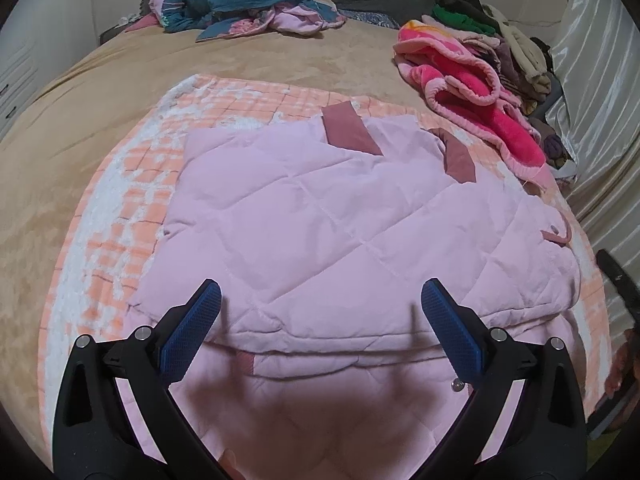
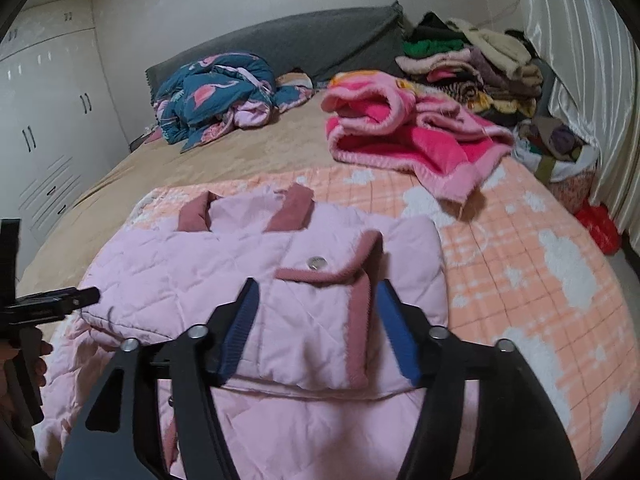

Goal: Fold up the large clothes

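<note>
A pale pink quilted jacket (image 1: 320, 216) with dusty-rose trim lies folded on the bed; it also shows in the right wrist view (image 2: 192, 264). My left gripper (image 1: 320, 296) is open and empty, just above the jacket's near folded edge. My right gripper (image 2: 316, 292) is open, its blue pads on either side of the jacket's flap pocket (image 2: 320, 320) with a metal snap, not closed on it. The left gripper's body (image 2: 52, 304) shows at the left edge of the right wrist view.
The jacket lies on an orange-and-white plaid blanket (image 2: 520, 264) over a tan bedspread (image 1: 120, 76). A bright pink blanket (image 2: 400, 140) and a stack of folded clothes (image 2: 472, 64) sit at the far right. A teal patterned quilt (image 2: 216, 92) is bunched at the head.
</note>
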Demonstrator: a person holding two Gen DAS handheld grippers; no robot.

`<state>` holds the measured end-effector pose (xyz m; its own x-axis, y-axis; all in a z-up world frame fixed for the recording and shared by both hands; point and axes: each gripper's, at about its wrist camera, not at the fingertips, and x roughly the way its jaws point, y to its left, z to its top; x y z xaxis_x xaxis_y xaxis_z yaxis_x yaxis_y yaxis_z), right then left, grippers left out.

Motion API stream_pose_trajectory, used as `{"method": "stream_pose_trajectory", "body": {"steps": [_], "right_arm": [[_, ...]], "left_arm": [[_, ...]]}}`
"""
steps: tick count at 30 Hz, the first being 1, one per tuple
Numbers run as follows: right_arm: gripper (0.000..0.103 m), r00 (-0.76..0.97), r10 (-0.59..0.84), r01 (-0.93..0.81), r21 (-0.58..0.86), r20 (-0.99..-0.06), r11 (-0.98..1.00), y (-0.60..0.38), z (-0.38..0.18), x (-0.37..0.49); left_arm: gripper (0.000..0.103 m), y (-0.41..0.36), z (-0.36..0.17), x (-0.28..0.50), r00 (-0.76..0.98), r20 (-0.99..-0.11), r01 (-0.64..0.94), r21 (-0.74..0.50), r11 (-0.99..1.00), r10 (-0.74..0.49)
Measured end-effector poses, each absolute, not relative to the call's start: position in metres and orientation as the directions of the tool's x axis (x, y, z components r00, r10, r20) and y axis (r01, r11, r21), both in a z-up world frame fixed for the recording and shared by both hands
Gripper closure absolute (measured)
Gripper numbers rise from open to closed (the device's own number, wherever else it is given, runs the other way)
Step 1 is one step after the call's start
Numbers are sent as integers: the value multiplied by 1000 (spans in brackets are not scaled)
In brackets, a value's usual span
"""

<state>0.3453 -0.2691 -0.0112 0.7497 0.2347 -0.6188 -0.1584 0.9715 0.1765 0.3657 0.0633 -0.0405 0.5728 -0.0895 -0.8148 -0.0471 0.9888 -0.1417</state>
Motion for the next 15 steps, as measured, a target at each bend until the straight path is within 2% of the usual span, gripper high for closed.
{"method": "stream_pose_trajectory", "body": {"steps": [4,8,11,15], "right_arm": [[34,752,247,-204,141,-612,969,-251,-3,345],[33,736,260,-254,101,-625,962,-229,-1,351],[33,697,264,-288,77,-667,954,-210,-8,362],[32,612,302,-329,112,-731,938,-190,-28,383]], "left_arm": [[9,63,-60,377,515,-851,-45,-147,988,-103],[9,65,-79,381,486,-868,-40,-145,989,-108],[8,66,-86,382,478,-871,-34,-148,988,-114],[8,66,-89,380,482,-869,-28,-143,989,-112]]}}
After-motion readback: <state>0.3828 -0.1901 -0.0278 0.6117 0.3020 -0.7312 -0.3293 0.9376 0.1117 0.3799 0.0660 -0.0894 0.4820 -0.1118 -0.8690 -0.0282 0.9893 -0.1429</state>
